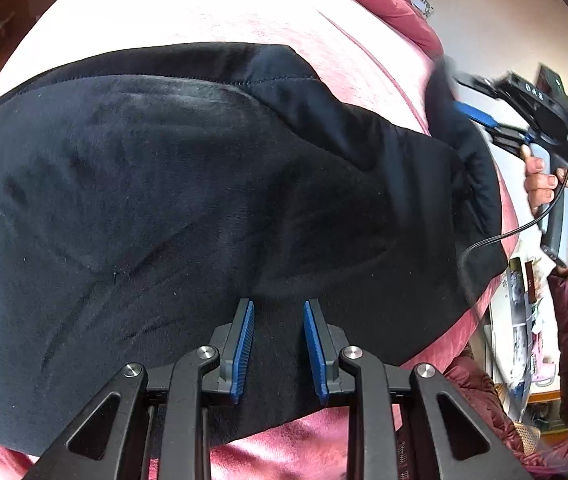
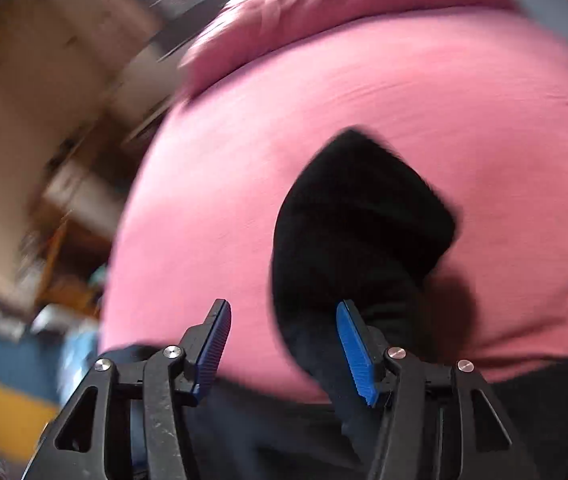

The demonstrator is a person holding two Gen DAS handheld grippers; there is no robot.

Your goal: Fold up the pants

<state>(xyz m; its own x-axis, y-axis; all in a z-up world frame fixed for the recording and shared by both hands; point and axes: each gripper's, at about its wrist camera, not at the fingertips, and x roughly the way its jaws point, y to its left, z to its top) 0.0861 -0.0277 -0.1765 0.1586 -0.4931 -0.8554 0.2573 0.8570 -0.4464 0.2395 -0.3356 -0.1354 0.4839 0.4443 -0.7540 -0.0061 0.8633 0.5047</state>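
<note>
The black pants [image 1: 187,200] lie spread across the middle of the frame on the pink bedcover [image 1: 203,8]. The left gripper [image 1: 275,344] hovers over their near edge, jaws parted and holding nothing. The right gripper [image 2: 284,344], jaws wide, has cloth draped beside one finger, which might snag and drag the fold askew.
</note>
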